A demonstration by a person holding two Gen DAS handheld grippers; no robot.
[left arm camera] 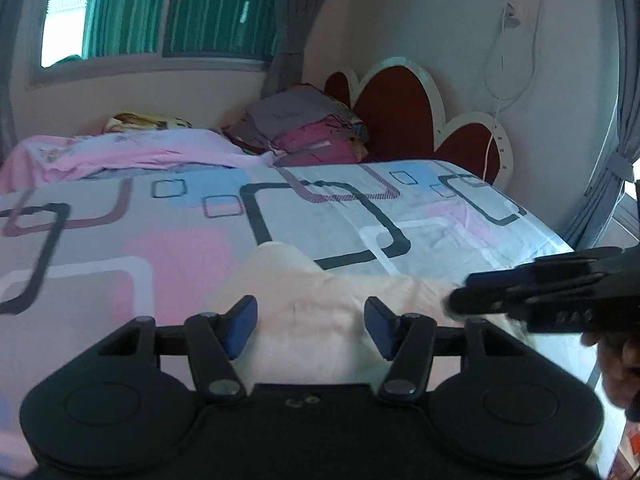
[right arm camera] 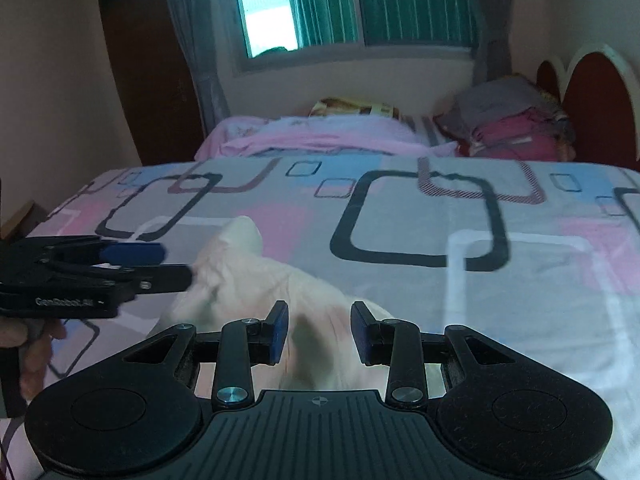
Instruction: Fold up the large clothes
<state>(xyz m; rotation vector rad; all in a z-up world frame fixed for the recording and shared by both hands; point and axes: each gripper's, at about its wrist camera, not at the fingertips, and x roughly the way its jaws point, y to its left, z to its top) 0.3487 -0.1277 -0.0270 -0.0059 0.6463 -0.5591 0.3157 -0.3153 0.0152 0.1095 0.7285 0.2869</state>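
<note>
Both grippers over a pale garment on the bed

The left gripper (left arm camera: 310, 326) has its blue pads (left arm camera: 240, 326) apart, with the pale peach garment (left arm camera: 320, 312) showing in the gap between them; whether either pad presses on the cloth cannot be told. The right gripper (right arm camera: 319, 332) also stands with its pads apart over the same garment (right arm camera: 256, 280), nothing clamped as far as the blur allows. The garment lies crumpled just ahead of both grippers, one end poking up farther out. Each gripper shows at the side of the other's view, with the person's hand (left arm camera: 620, 368) under the right one. Beyond the garment spreads the bedsheet (right arm camera: 400, 216), printed with squares. Past that lie a pink blanket (left arm camera: 132, 152) and a stack of folded clothes (left arm camera: 316, 136) before the red headboard (left arm camera: 400, 108). Farthest off are the window (right arm camera: 304, 8) and green curtain (right arm camera: 416, 0).
</note>
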